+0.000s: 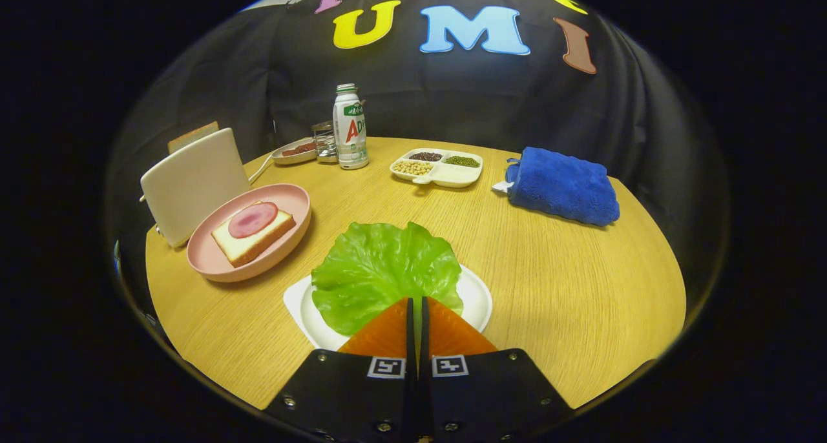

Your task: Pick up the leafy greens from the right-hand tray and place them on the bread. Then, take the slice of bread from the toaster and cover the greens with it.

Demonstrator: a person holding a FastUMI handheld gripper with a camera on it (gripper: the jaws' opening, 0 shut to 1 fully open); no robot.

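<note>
A large green lettuce leaf (381, 268) lies spread over the white tray (475, 298) just ahead of my fingers. My gripper (417, 301) is shut on the leaf's near edge, and a thin strip of green shows in the slit between the fingers. Beyond and to the left, a pink plate (213, 265) holds a slice of bread (249, 239) with a round of ham (252, 219) on top. Behind the plate stands a white toaster (194, 181), with a slice of bread (192, 135) sticking out of its top.
At the back of the round wooden table are a drink bottle (350, 136), a small jar (323, 141), a small dish (294, 151) and a divided dish of beans (439, 175). A folded blue cloth (562, 186) lies at the far right.
</note>
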